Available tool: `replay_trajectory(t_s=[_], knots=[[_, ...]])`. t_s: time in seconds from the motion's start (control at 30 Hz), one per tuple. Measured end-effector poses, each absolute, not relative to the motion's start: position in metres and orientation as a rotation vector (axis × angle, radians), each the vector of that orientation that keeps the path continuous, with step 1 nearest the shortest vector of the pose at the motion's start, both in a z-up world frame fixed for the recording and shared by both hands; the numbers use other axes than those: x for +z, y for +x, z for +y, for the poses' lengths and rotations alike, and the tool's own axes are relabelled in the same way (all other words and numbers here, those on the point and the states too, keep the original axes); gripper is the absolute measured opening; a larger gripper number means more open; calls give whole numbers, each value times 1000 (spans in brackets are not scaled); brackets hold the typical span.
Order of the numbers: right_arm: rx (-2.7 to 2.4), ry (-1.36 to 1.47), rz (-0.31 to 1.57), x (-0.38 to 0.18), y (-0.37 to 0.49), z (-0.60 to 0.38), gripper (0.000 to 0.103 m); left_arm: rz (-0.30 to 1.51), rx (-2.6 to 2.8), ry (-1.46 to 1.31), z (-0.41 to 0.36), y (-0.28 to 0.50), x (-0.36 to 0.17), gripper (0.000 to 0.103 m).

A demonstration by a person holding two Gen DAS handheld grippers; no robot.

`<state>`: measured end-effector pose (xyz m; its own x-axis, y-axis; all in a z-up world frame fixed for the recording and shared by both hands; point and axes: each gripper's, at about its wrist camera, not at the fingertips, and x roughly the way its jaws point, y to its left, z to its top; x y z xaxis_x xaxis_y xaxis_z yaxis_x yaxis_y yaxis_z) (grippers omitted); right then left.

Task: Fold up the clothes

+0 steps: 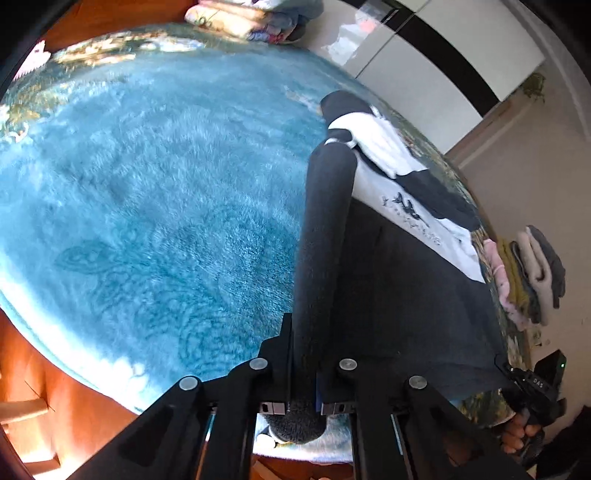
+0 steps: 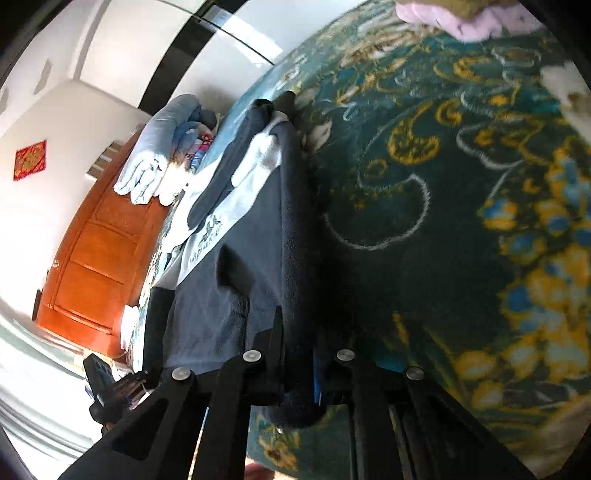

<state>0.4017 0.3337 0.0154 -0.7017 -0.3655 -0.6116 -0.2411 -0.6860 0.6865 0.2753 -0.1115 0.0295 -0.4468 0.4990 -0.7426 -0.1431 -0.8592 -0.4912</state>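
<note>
A navy and white sweatshirt [image 1: 406,210] with a dark print lies on a teal fleece blanket [image 1: 147,184] over a bed. My left gripper [image 1: 306,332] is shut on a navy edge of the sweatshirt, and the fabric runs taut away from the jaws. In the right wrist view the same sweatshirt [image 2: 258,229] stretches away over the blanket's flowered border [image 2: 443,184]. My right gripper [image 2: 295,332] is shut on another navy edge of it. Each gripper shows in the other's view, held by a hand: the right gripper [image 1: 532,387] and the left gripper [image 2: 110,384].
A stack of folded clothes [image 1: 532,273] sits at the bed's right edge, and a pink cloth [image 2: 469,18] lies beyond my right gripper. Folded bedding [image 2: 155,155] is piled at the far end. An orange wooden cabinet [image 2: 96,266] and a white wardrobe [image 1: 424,55] stand beside the bed.
</note>
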Motion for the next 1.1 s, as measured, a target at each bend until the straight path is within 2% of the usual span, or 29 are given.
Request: replay_trajectory(t_s=[0.1, 0.23, 0.37, 0.6, 0.67, 0.7, 0.8, 0.9, 0.97, 1.07, 1.1], knots=[[-2551, 1147, -1173, 25, 415, 330, 9, -461, 2300, -1360, -113, 287, 41, 7], [-2520, 1063, -1154, 40, 435, 335, 9, -496, 2248, -1350, -123, 285, 49, 7], [-2466, 1130, -1191, 28, 416, 343, 9, -598, 2204, -1373, -130, 263, 42, 8], [-2412, 1244, -1165, 10, 396, 354, 14, -562, 2179, -1416, -124, 256, 19, 10], [-2418, 1267, -1141, 11, 395, 358, 17, -528, 2190, -1408, -121, 259, 17, 12], [-2425, 1279, -1128, 11, 394, 359, 22, -519, 2195, -1403, -121, 260, 17, 15], [-2413, 1295, -1121, 9, 388, 362, 24, -523, 2205, -1408, -118, 258, 14, 27], [-2374, 1305, -1124, 4, 386, 360, 25, -506, 2214, -1421, -114, 258, 11, 28], [-2329, 1301, -1133, 1, 388, 357, 25, -506, 2207, -1426, -113, 260, 11, 28], [-2253, 1314, -1123, -4, 392, 352, 25, -484, 2198, -1440, -112, 265, 10, 23], [-2232, 1321, -1125, -5, 392, 352, 23, -458, 2207, -1440, -110, 266, 11, 11]])
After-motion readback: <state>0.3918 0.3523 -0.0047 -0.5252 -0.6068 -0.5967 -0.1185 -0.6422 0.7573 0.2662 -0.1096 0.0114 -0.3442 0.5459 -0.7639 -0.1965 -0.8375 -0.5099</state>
